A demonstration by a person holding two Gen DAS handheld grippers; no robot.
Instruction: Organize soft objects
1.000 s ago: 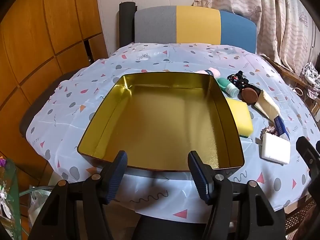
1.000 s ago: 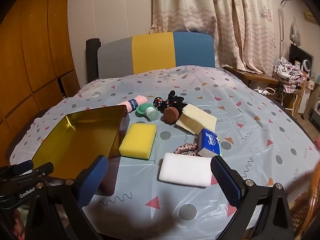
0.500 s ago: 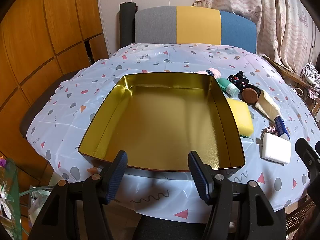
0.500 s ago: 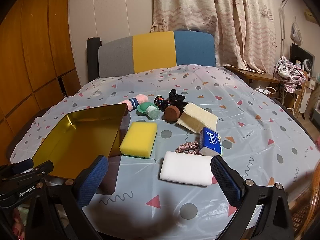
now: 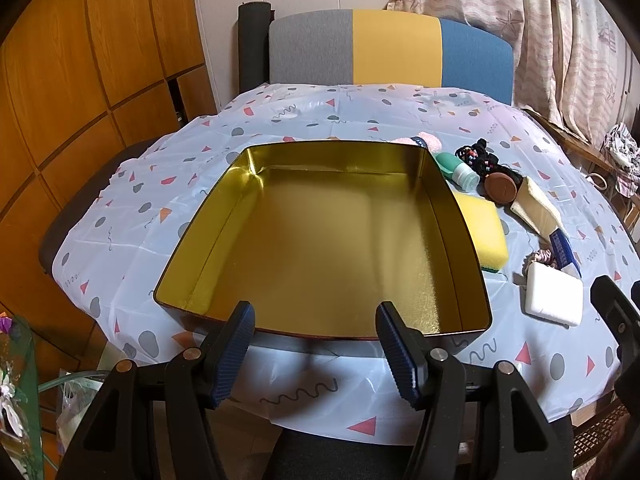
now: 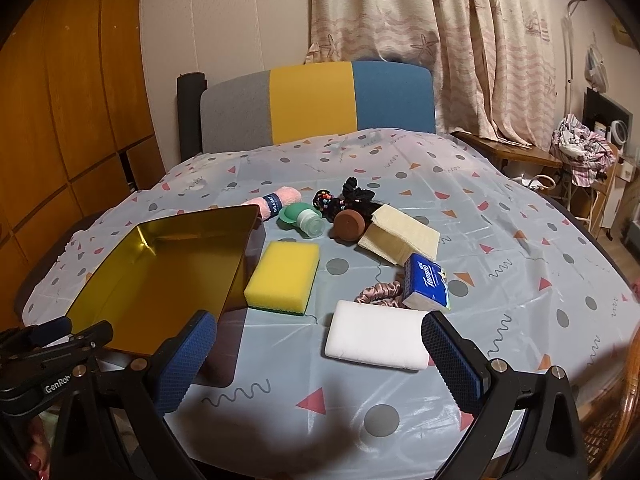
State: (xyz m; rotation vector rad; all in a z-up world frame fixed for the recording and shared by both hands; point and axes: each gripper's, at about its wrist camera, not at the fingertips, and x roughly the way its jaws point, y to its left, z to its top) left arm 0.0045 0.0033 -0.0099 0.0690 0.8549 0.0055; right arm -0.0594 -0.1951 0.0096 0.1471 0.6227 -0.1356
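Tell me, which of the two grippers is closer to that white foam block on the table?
Right. The right gripper hovers open just in front of the white foam block, which lies between its fingers' line. The left gripper sits at the gold tin, off to the block's side.

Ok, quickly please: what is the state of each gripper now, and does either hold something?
Left gripper: open, holds nothing.
Right gripper: open, holds nothing.
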